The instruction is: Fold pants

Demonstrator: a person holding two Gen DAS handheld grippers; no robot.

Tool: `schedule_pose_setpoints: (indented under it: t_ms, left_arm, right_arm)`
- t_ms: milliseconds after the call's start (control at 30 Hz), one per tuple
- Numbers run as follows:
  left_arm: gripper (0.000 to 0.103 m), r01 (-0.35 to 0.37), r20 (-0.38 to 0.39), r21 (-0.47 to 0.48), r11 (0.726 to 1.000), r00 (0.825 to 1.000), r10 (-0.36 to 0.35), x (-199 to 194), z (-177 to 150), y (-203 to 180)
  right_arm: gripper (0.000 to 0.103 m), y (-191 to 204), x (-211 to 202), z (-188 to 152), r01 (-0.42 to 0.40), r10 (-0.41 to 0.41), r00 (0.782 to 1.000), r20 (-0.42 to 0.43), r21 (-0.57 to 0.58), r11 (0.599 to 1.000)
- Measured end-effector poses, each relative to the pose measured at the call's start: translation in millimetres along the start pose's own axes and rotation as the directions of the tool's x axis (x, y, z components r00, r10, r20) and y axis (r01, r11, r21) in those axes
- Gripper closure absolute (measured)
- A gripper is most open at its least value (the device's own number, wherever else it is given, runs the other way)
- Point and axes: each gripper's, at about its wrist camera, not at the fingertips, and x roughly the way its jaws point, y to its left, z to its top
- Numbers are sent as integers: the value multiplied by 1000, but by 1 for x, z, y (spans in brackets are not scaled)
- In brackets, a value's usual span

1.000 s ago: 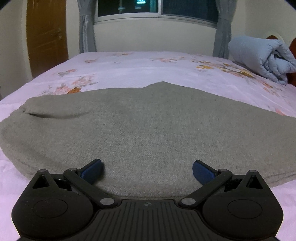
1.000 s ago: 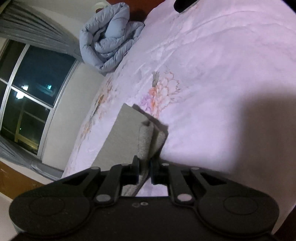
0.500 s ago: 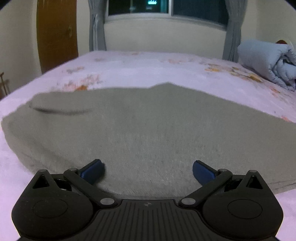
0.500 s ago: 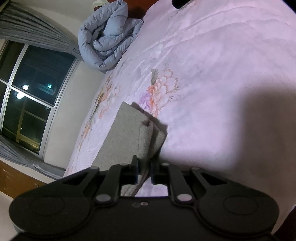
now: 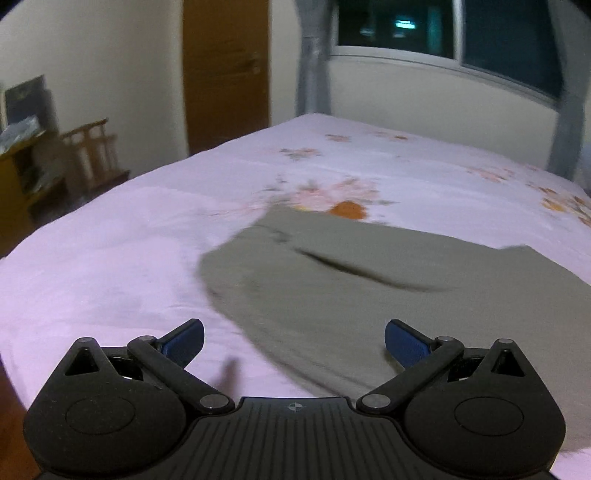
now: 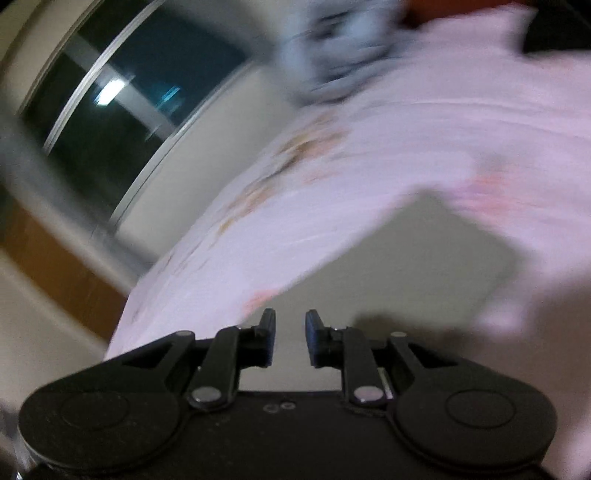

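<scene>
Pants (image 5: 388, 288): grey-green knit, lying flat on the bed (image 5: 110, 266), spread over its right half as seen from the left wrist cam. One dark crease runs across the upper layer. Near edge of the cloth curves down toward the left gripper (image 5: 293, 341).

Left gripper: jaws spread wide, nothing between them. Blue pads (image 5: 404, 347) visible; the right-hand one sits over the pants' near edge, the left-hand one over bare sheet. Contact w/ cloth: cannot tell.

Right gripper (image 6: 290, 338): jaws parted by a narrow gap, no cloth in them. View heavily blurred. Pants (image 6: 417, 266) show ahead as a flat grey-green panel w/ a squared corner, lying on the pink floral sheet (image 6: 424, 122).

Surroundings, left cam: pink sheet w/ orange and pink flower print, wooden door (image 5: 225, 70) on far wall, window (image 5: 443, 33) w/ grey curtain (image 5: 314, 59) beside it, wooden rack (image 5: 94, 151) and furniture at left wall. Right cam: dark window (image 6: 122, 99), pale blue duvet (image 6: 332, 48) at bed's far end, too blurred for detail.
</scene>
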Motion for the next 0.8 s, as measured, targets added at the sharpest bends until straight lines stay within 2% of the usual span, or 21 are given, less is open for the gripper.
schedule_pose_setpoints:
  t_ms: [100,267,333,567,800]
  left_arm:
    - [0,0,4,-6,1000,1000,0,3,3,15]
    - [0,12,8,-6,1000,1000,-12,19,9,38]
    - [0,10,4,14,1000,1000,-10,26,11,41]
    - [0,17,-13,11,1000,1000,-17,45,12,48]
    - [0,37,-10,-9,999,999,-37,63,16,47]
  right_arm:
    - [87,72,56,-6,-81,69,994,-86,-138,987]
    - [61,161,131,-23,-191,139,970,-197,-275,942]
    - [61,189,161,-30,-216,138,960,-242,-333,918]
    - [61,234,237,-44,-240,91,935,-343,-422,874]
    - [61,241,270,-53,-250,66,922,-380,-458,853]
